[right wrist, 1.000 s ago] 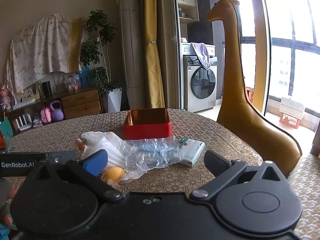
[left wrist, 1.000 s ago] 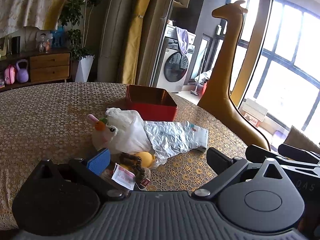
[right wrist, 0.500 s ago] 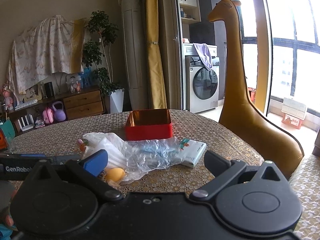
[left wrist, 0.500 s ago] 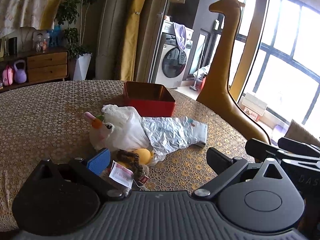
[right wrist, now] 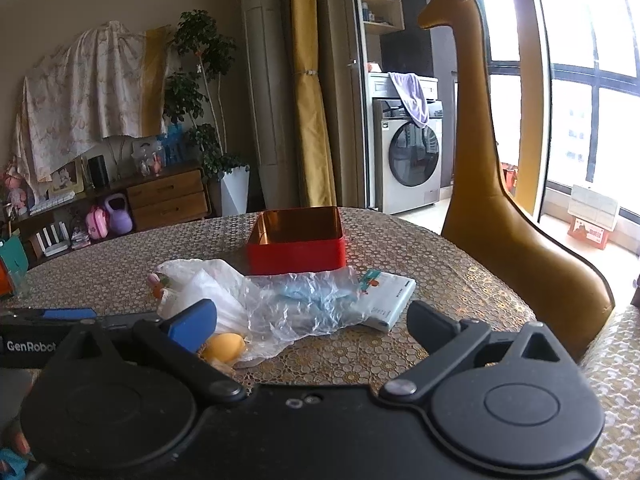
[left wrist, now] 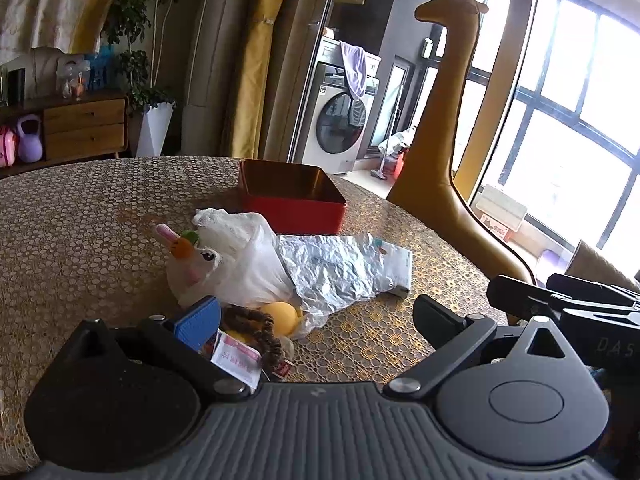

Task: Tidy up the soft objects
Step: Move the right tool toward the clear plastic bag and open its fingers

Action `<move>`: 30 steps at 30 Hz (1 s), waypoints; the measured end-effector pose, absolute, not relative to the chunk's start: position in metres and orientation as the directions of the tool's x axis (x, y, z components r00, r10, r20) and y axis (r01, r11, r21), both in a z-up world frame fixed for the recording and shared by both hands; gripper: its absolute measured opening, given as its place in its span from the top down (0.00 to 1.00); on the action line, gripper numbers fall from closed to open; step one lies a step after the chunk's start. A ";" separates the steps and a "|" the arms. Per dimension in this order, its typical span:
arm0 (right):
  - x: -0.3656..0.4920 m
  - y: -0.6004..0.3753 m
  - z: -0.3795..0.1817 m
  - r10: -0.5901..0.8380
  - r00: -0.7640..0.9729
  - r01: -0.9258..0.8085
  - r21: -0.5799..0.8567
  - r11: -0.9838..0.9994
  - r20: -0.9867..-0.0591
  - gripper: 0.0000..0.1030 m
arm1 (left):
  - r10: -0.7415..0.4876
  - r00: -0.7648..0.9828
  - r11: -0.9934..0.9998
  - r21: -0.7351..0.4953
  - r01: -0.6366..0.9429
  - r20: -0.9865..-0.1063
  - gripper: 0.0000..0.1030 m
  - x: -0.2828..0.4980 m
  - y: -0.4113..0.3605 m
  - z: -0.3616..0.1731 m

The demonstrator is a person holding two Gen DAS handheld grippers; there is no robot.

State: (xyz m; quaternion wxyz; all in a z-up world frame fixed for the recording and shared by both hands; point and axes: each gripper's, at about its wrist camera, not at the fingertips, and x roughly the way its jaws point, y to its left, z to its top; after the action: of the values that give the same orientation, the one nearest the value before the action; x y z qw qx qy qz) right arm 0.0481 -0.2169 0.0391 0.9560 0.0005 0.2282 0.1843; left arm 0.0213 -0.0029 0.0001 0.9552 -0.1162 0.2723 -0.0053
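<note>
A red open box [left wrist: 292, 196] stands on the round table [left wrist: 80, 216]; it also shows in the right wrist view [right wrist: 295, 240]. In front of it lie a white plush rabbit [left wrist: 192, 264] under a white plastic bag [left wrist: 244, 260], a crumpled clear bag [left wrist: 332, 272], a tissue pack [right wrist: 386, 296], a yellow soft ball [left wrist: 280, 317] and a brown beaded string [left wrist: 256, 332]. My left gripper [left wrist: 316, 316] is open, just short of the ball and string. My right gripper [right wrist: 312, 320] is open, low over the table's near edge, short of the clear bag [right wrist: 296, 300].
A tall golden giraffe figure [right wrist: 496, 184] stands right of the table. A small paper packet [left wrist: 236, 360] lies by my left gripper's left finger. A sideboard [right wrist: 168, 196], a potted plant and a washing machine [right wrist: 412, 160] are far behind.
Both grippers have shifted slightly, and the pile sits a little lower and nearer in the left wrist view. Nothing was grasped or released.
</note>
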 end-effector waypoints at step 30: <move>0.157 -0.202 0.006 0.432 0.673 -0.572 -0.053 0.818 -0.600 0.17 | -0.029 0.813 0.992 -0.120 -0.051 -0.582 0.01 0.109 0.011 -0.040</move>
State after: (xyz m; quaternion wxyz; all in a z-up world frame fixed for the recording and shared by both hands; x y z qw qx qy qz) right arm 0.1570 -0.2021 0.0061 0.9069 -0.1189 0.2945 0.2769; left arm 0.1091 0.0114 -0.0396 0.9498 -0.0649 0.3060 0.0057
